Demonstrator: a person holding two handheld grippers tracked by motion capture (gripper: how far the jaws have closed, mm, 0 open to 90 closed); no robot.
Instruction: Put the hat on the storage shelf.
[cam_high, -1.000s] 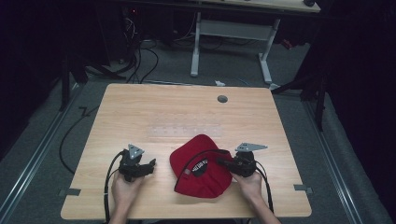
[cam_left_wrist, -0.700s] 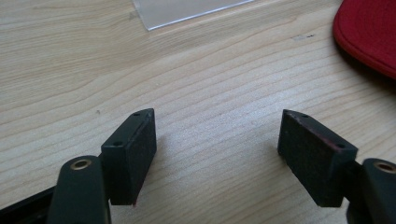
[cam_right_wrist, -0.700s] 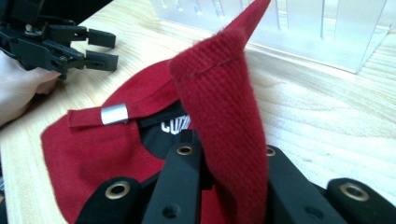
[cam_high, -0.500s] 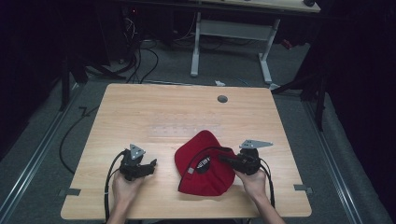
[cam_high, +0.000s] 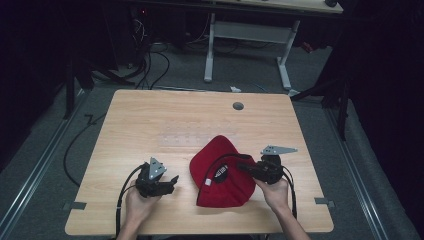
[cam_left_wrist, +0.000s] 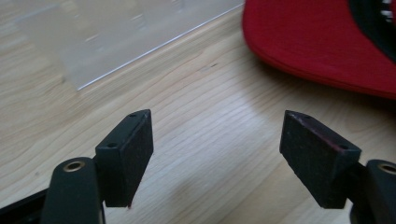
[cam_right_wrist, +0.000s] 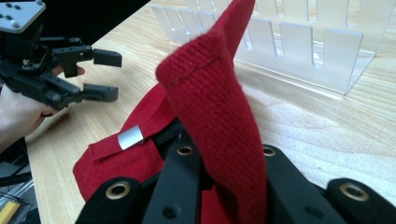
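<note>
A red cap (cam_high: 220, 172) lies upside down on the wooden table (cam_high: 165, 115), near the front edge and right of centre. My right gripper (cam_high: 246, 167) is shut on a raised fold of the red cap's fabric (cam_right_wrist: 219, 107), which stands up between its jaws (cam_right_wrist: 224, 161). A silver tag (cam_right_wrist: 130, 137) shows on the cap's strap. My left gripper (cam_high: 169, 183) rests to the left of the cap, open with nothing between its fingers (cam_left_wrist: 217, 149). The cap's red edge (cam_left_wrist: 322, 42) lies just beyond its right jaw. The right gripper view also shows the left gripper (cam_right_wrist: 95, 74), held by a hand.
A clear plastic slotted rack (cam_right_wrist: 299, 42) stands on the table behind the cap; its clear base (cam_left_wrist: 116, 28) reaches toward the left gripper. A round cable hole (cam_high: 238, 106) sits at the table's back. Beyond it, another desk's legs (cam_high: 210, 50) and cables (cam_high: 150, 65) sit on the floor.
The right gripper has drawn slightly to the right and away with the cap's fabric, and the cap has shifted a little that way. The left gripper has stayed put.
</note>
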